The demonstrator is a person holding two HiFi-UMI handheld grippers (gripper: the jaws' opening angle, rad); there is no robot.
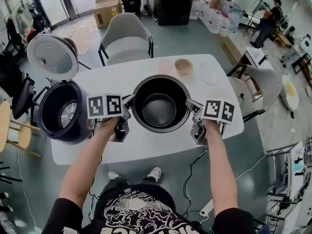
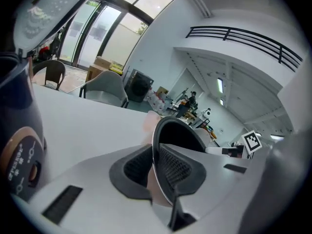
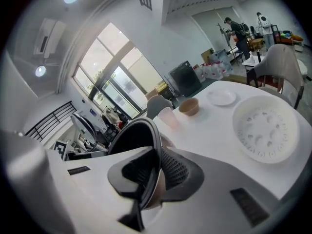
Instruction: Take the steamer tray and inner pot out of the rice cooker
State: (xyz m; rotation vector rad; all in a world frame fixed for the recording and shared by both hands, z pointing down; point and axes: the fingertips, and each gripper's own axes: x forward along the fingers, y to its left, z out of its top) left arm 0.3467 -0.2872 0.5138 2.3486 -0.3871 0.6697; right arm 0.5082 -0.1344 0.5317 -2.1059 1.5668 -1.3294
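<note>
1. The bench [image 1: 146, 147] is the big white top under everything. The bare part I care about is its middle, towards the near edge, directly beneath the load.
2. The rice cooker [image 1: 61, 111] sits at the bench's left edge with its lid thrown back and its cavity empty, well apart from the pot.
3. The inner pot [image 1: 161, 104] is out of the cooker and over the middle of the bench, mouth up and looking level. It is round, so there is no long axis to line up. What matters is the straight drop to the bench below. I cannot tell whether its base already touches the top.
4. The steamer tray [image 3: 265, 128], a pale perforated disc, lies flat near the bench's right edge, clear of the pot's footprint.
5. The left tongs [image 1: 129, 105] are clenched on the pot's left rim, the thin wall pinched between the pads.
6. The right tongs [image 1: 192, 108] are likewise clenched on the opposite, right rim. The pot hangs between the two, neither hand nearer than the other, so I judge that both must lower evenly or it will tilt.
</note>
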